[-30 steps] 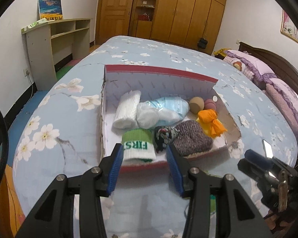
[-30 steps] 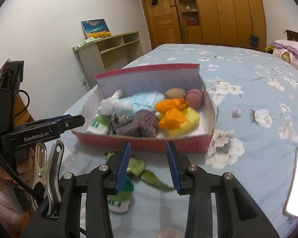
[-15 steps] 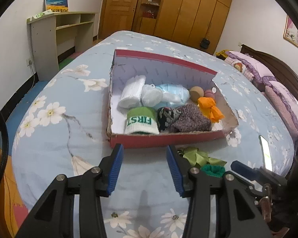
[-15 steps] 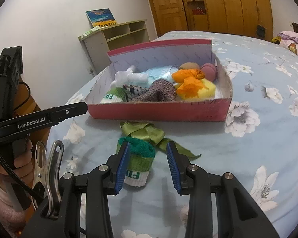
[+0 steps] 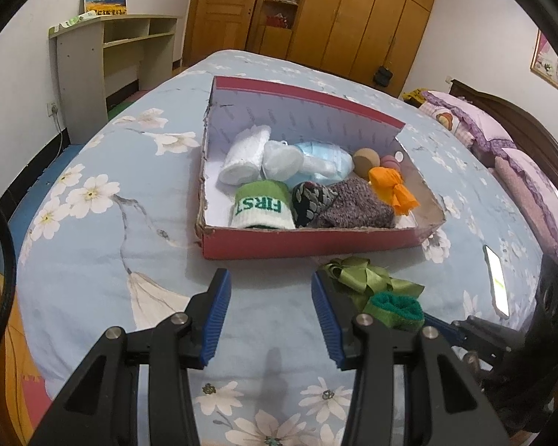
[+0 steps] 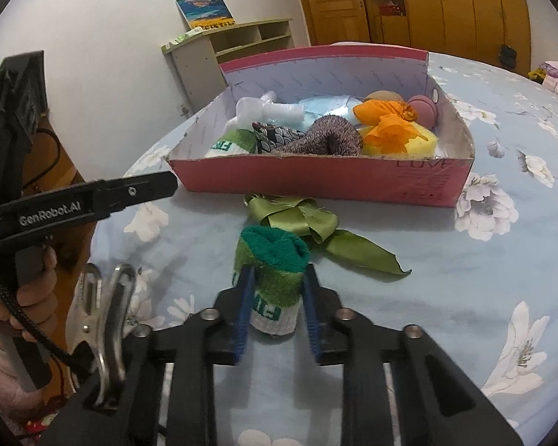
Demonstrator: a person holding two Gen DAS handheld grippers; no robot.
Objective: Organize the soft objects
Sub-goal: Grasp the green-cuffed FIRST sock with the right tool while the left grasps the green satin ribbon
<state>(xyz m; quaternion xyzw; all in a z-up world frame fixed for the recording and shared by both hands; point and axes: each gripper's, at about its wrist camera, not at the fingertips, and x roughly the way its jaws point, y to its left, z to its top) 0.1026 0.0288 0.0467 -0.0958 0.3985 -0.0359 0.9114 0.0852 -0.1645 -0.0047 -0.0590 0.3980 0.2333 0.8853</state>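
A red cardboard box (image 5: 308,243) (image 6: 316,178) sits on the bed and holds several soft things: a green and white rolled sock (image 5: 262,204), a white roll (image 5: 245,156), a grey knit piece (image 5: 353,204), an orange cloth (image 5: 392,187). In front of the box lie a green ribbon (image 6: 297,219) (image 5: 361,273) and a second green and white rolled sock (image 6: 273,267) (image 5: 394,308). My right gripper (image 6: 275,290) is open, with its blue pads on either side of that sock. My left gripper (image 5: 268,308) is open and empty, above bare bedspread before the box.
The bed has a blue flowered cover (image 5: 104,230). Pillows (image 5: 532,182) lie at the right. A lit phone (image 5: 496,278) rests right of the ribbon. A shelf unit (image 5: 104,59) stands by the left wall, wooden wardrobes (image 5: 334,18) behind.
Both grippers have drawn back from the box. My right gripper has come down around the rolled sock in front of the box, and its jaws have narrowed toward it.
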